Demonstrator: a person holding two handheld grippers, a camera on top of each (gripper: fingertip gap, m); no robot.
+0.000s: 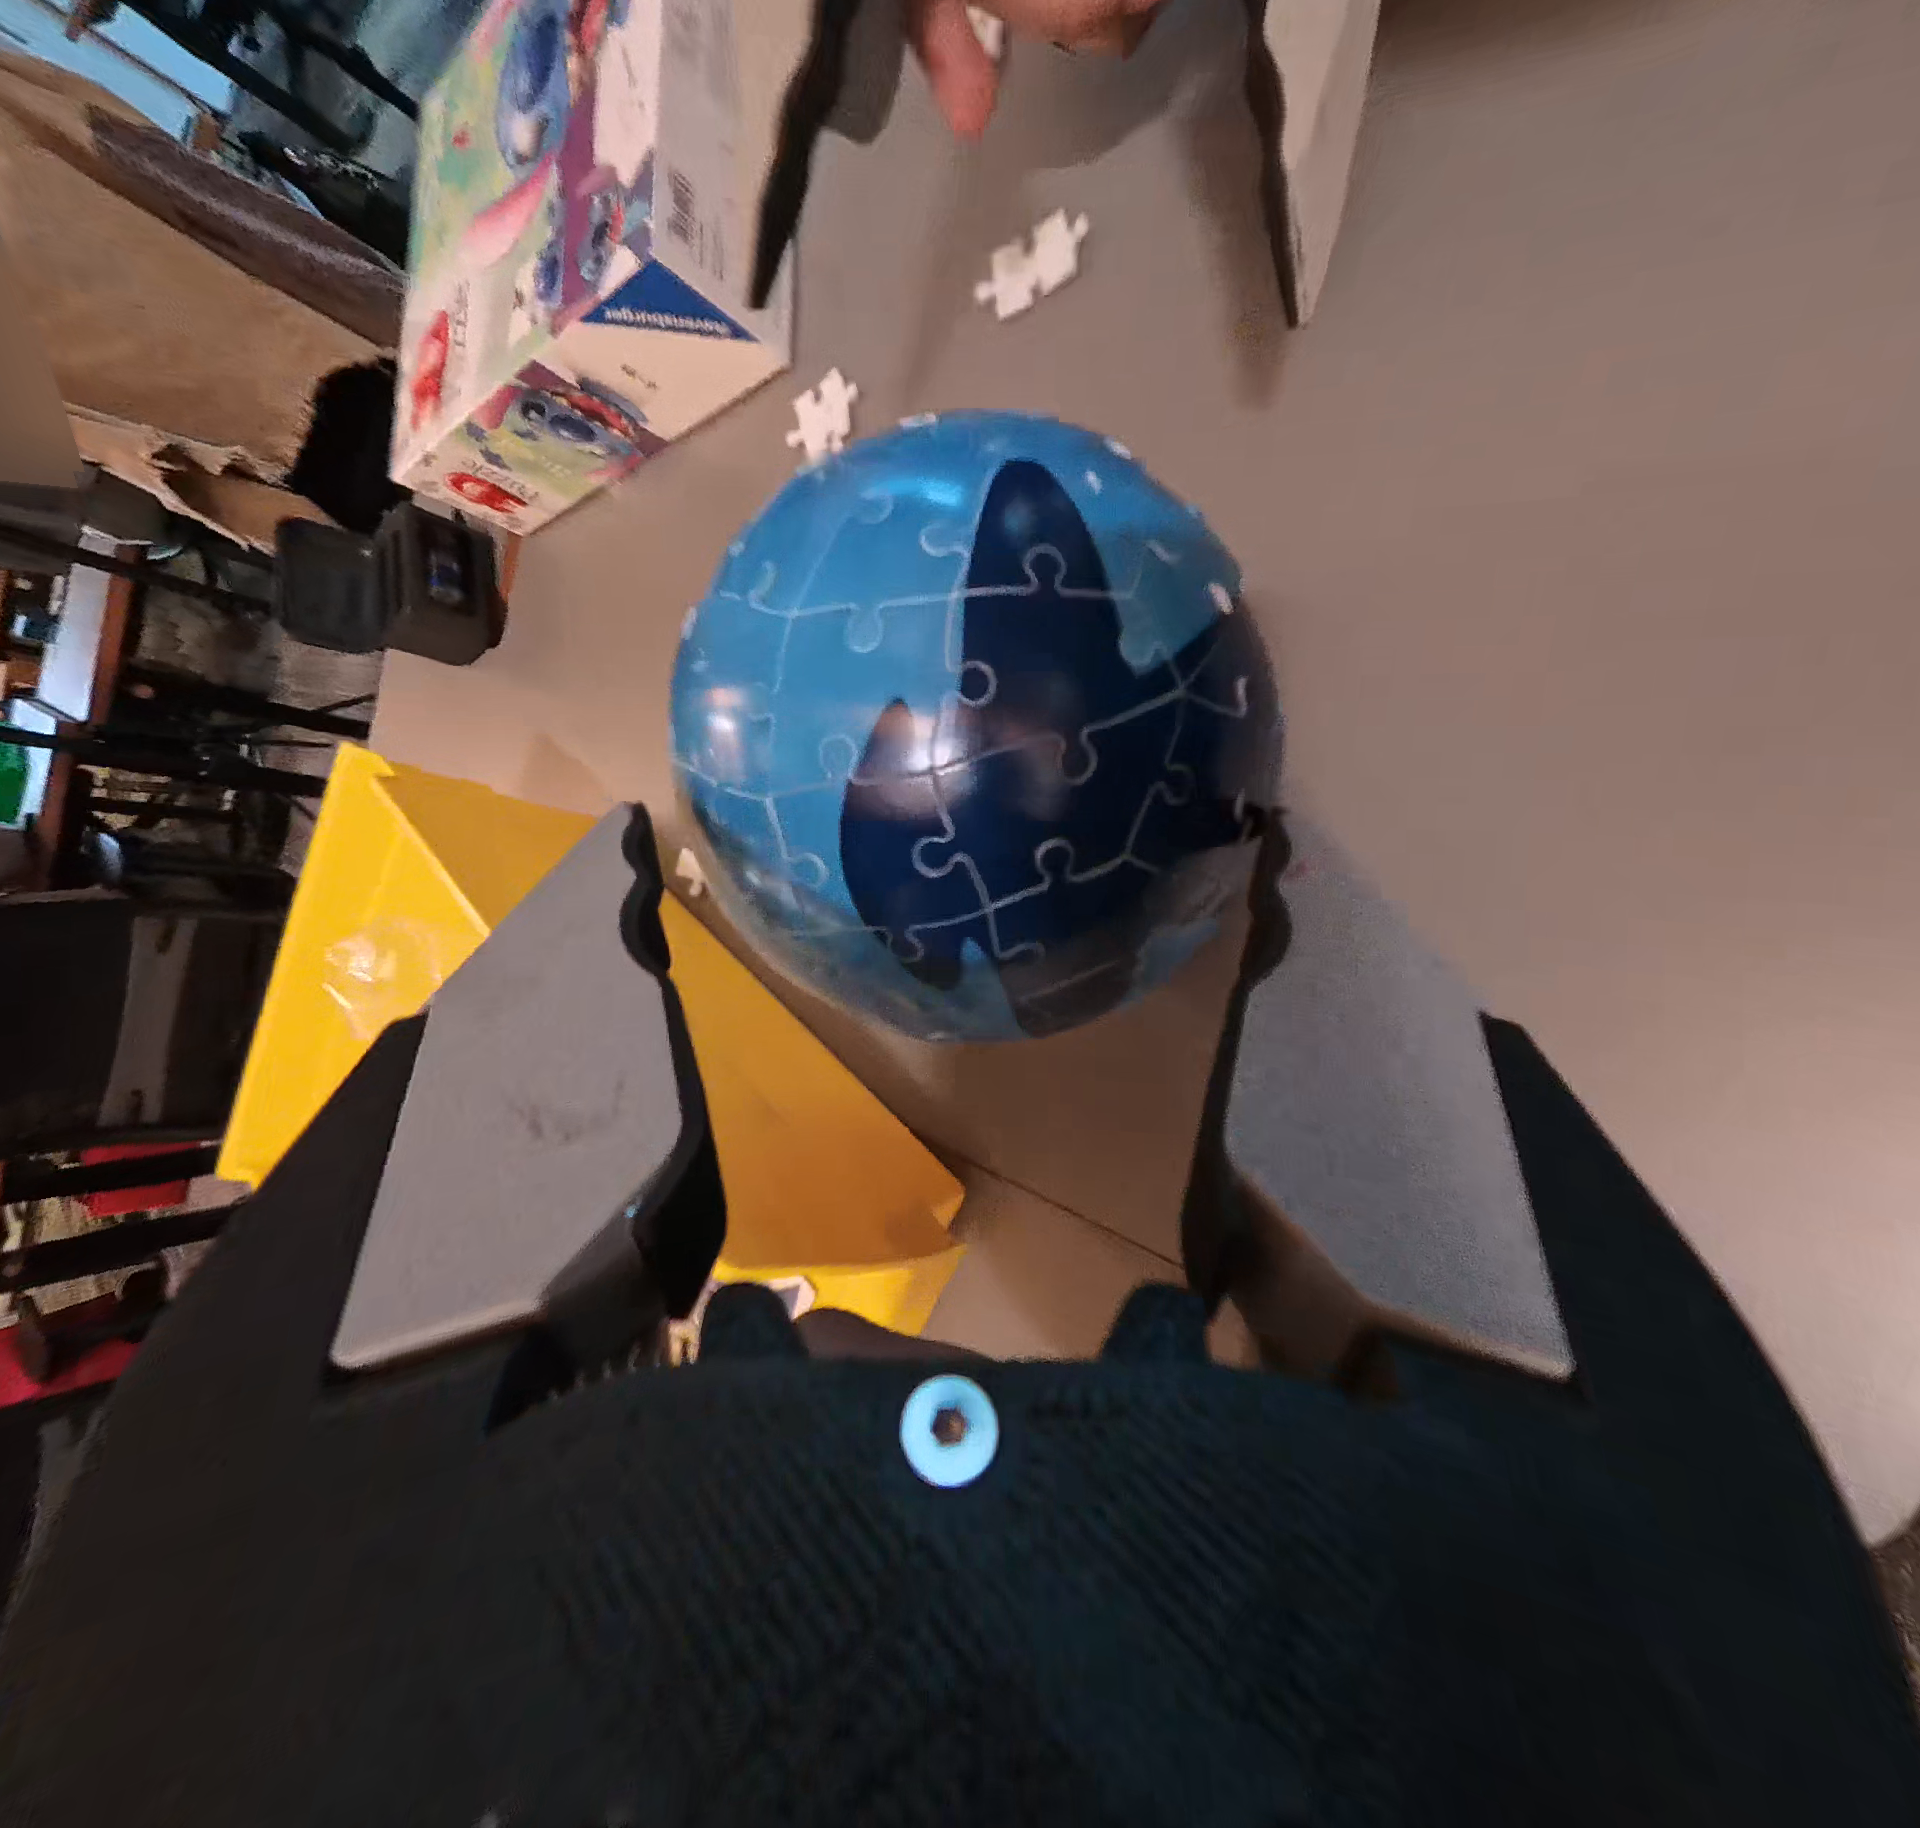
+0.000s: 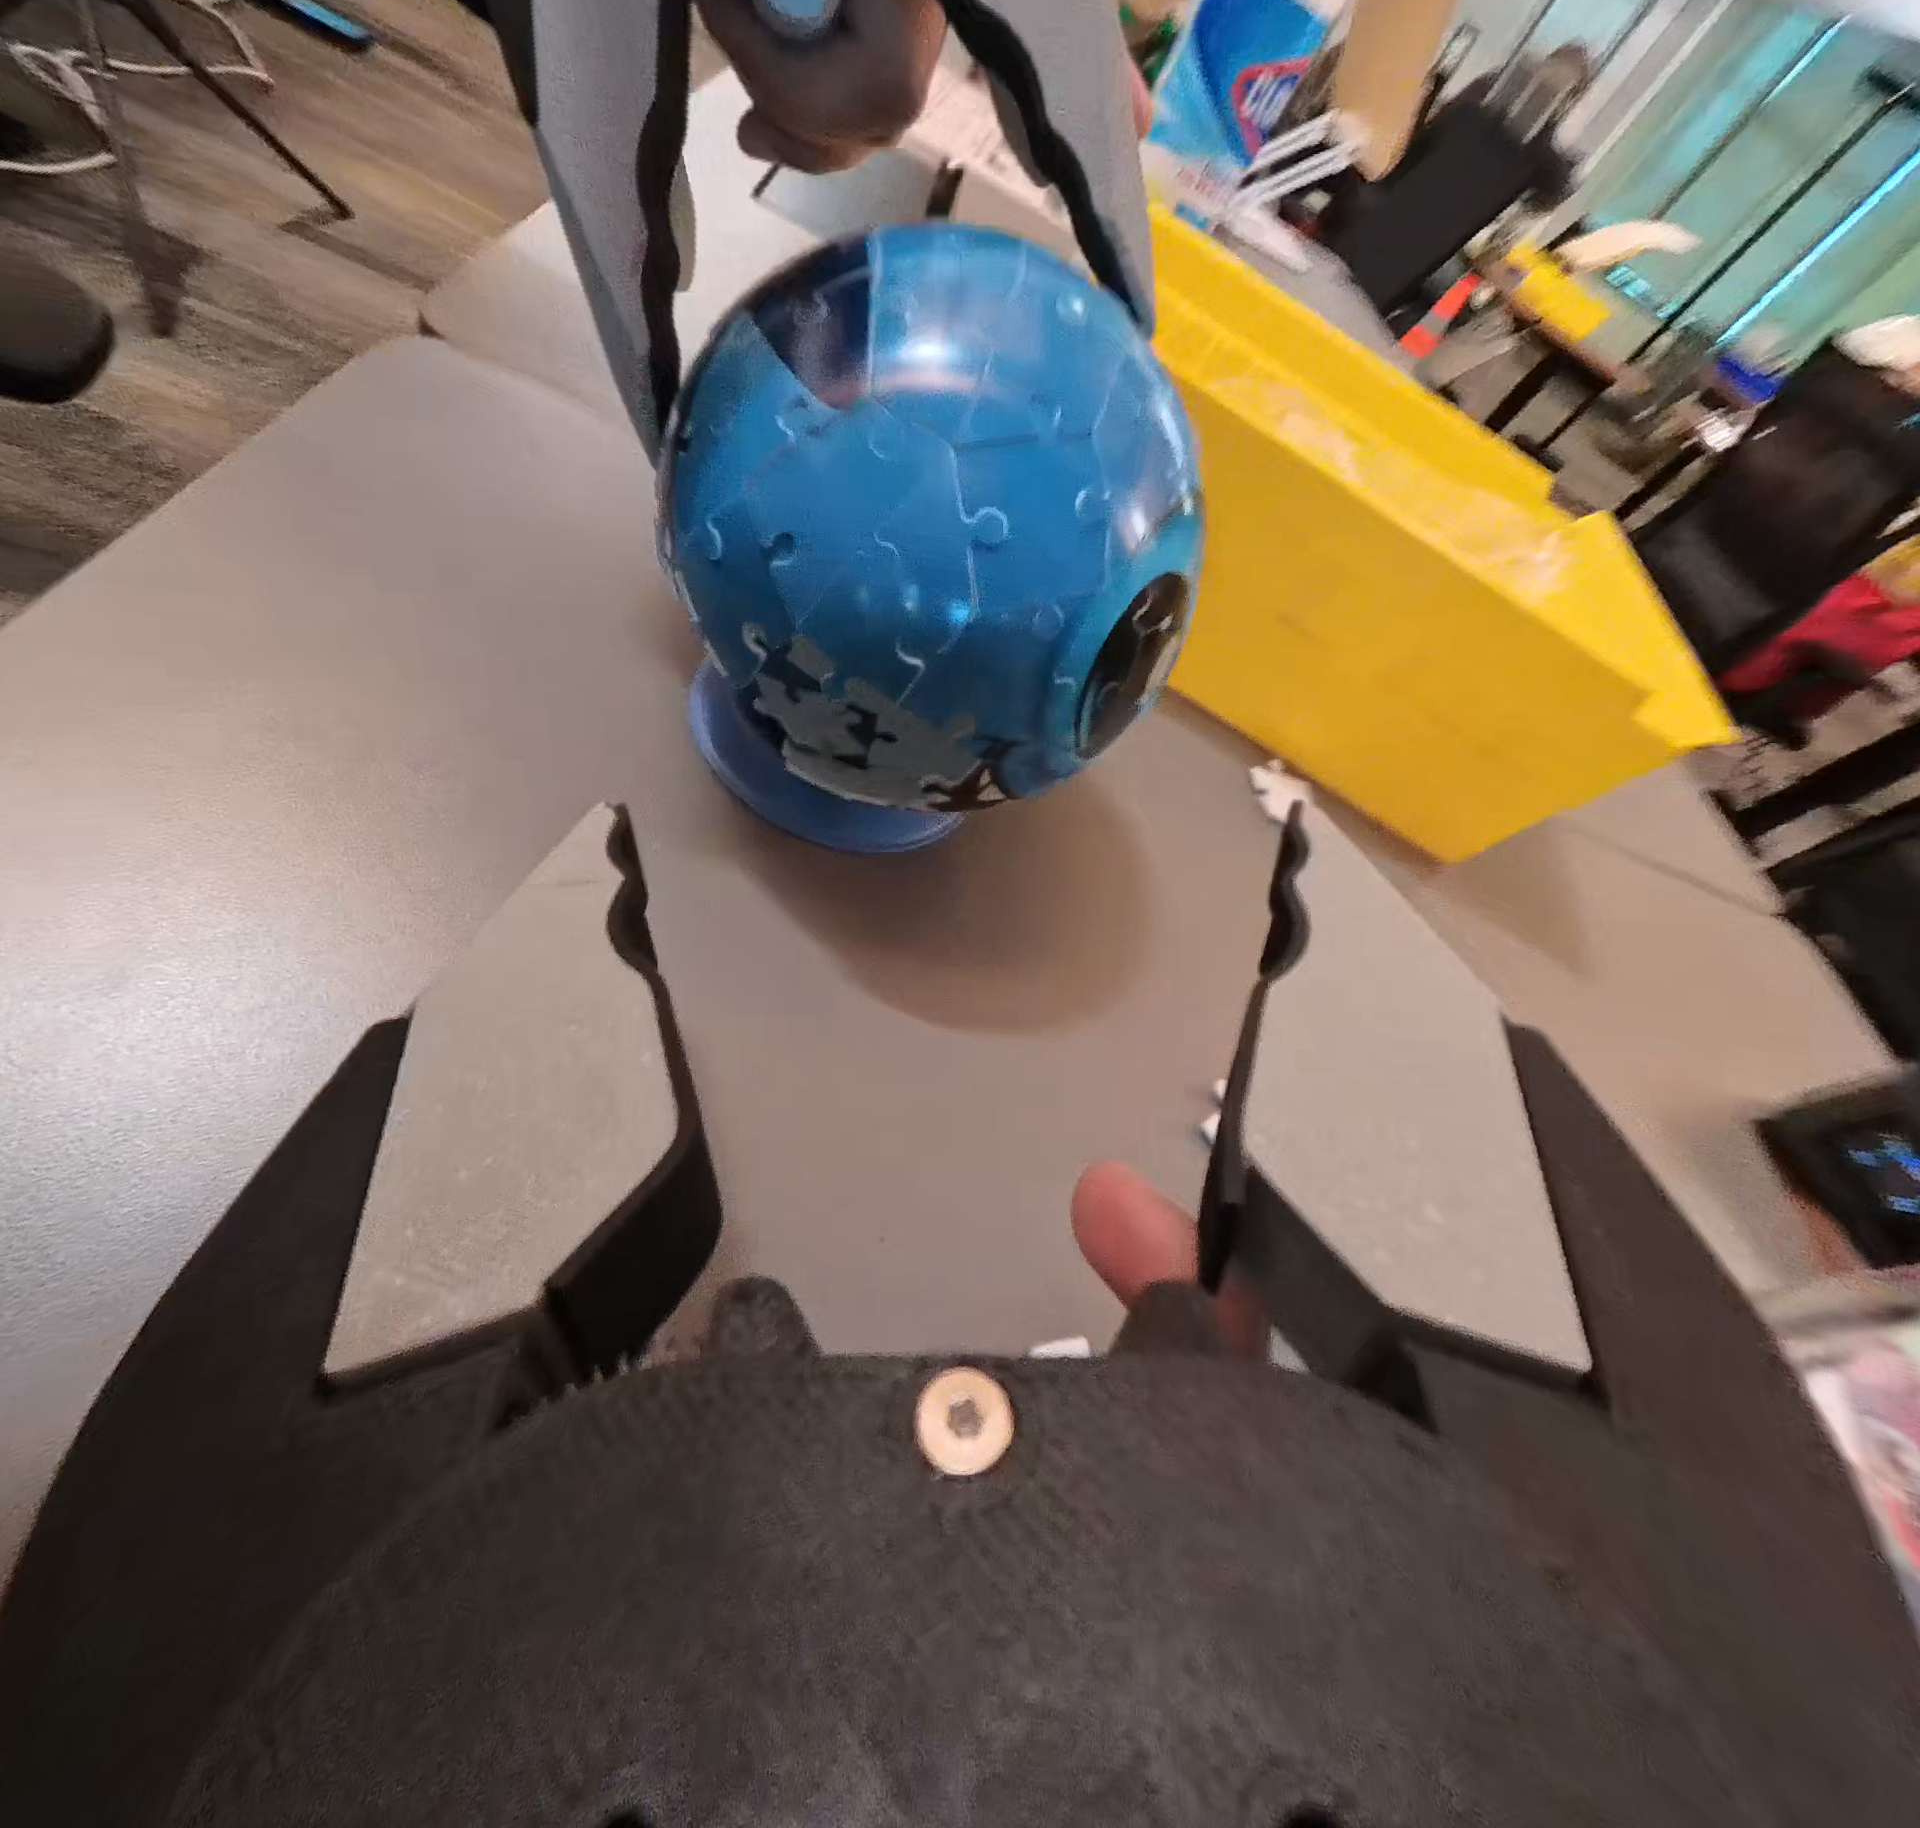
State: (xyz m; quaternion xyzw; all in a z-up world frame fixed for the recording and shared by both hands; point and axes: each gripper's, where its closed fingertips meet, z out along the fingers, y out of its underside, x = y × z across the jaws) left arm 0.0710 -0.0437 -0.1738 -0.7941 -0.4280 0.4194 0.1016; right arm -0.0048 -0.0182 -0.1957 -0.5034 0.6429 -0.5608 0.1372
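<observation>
A blue puzzle ball stands on a small blue base on the grey table. My left gripper is open. Its fingertips reach around the ball's near side. The right fingertip is at the ball's edge, and the left fingertip has a small gap. In the right wrist view the left gripper comes down over the ball from the far side. My right gripper is open and empty, a short way in front of the ball. It also shows in the left wrist view, beyond the ball.
A yellow bin sits close beside the ball and also shows in the left wrist view. A colourful puzzle box stands at the table's far left. Loose white puzzle pieces lie beyond the ball. A dark screen lies at the right. Across from one pair of fingers to the other is roughly 11 centimetres.
</observation>
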